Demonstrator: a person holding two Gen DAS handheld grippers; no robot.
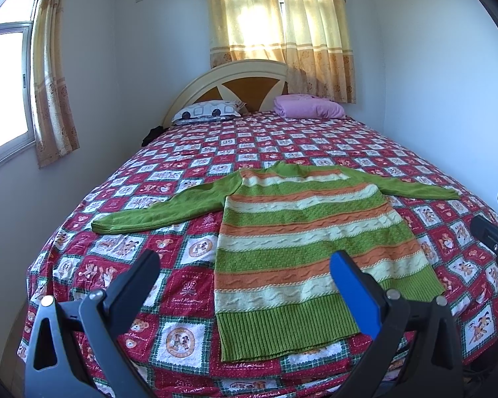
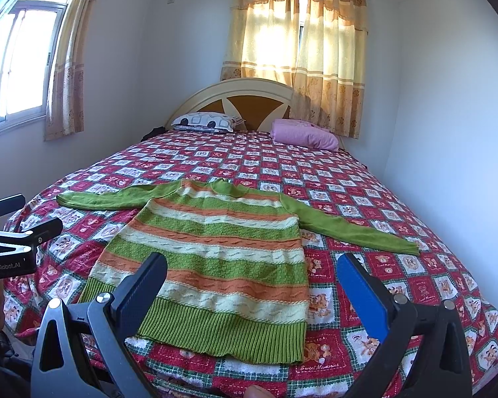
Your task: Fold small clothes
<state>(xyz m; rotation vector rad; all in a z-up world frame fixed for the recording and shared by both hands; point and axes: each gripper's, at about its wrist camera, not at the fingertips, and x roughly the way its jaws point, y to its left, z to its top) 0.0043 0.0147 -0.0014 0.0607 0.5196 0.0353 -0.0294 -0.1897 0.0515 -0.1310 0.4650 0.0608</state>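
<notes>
A small knitted sweater [image 1: 302, 242], green with orange and cream stripes, lies flat on the bed with both green sleeves spread out to the sides. It also shows in the right wrist view [image 2: 222, 258]. My left gripper [image 1: 245, 262] is open and empty, held above the bed's near edge over the sweater's left hem corner. My right gripper [image 2: 252, 265] is open and empty, above the sweater's right hem side. Part of the right gripper [image 1: 491, 238] shows at the right edge of the left wrist view. The left gripper [image 2: 20, 225] shows at the left edge of the right wrist view.
The bed has a red patchwork cover [image 1: 189, 152] with bear prints. A patterned pillow [image 1: 209, 111] and a folded pink blanket [image 1: 308, 106] lie by the headboard [image 1: 235, 79]. Walls stand close on both sides. Curtained windows are behind and at left.
</notes>
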